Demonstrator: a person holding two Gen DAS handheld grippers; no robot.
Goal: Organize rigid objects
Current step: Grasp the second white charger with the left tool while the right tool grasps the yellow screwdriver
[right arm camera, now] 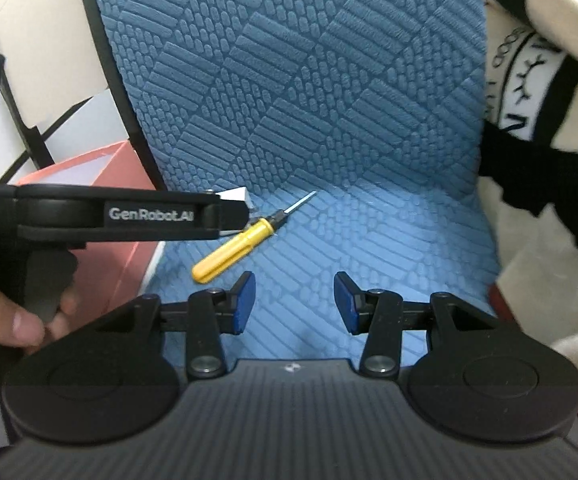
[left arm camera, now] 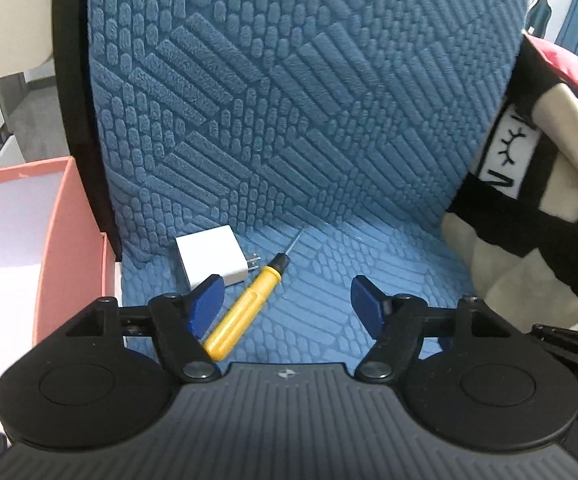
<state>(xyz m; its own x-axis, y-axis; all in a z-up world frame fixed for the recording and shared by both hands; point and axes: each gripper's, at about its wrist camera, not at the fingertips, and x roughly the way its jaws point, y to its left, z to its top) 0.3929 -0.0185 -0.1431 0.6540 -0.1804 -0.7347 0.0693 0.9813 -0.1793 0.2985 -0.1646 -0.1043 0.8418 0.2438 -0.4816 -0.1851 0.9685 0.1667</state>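
Two small rigid things lie on the blue quilted seat cover point(left arm camera: 329, 120) of a chair: a white square plug-in charger point(left arm camera: 211, 258) with metal prongs, and a slim screwdriver with a yellow plastic handle point(left arm camera: 245, 306), just beside it, its thin metal tip pointing toward the seat back. The left gripper point(left arm camera: 287, 304) hangs above them with its blue-padded jaws spread wide and nothing pressed between the pads; the screwdriver's handle passes under the left-hand pad. The right gripper point(right arm camera: 295, 300) hovers over bare seat nearer the camera, jaws parted and empty, the screwdriver lying apart to its left. A pink cardboard box point(left arm camera: 55, 240) with a white inside stands at the seat's left edge, and a cream-and-black patterned blanket point(left arm camera: 537, 208) is bunched along the right side.
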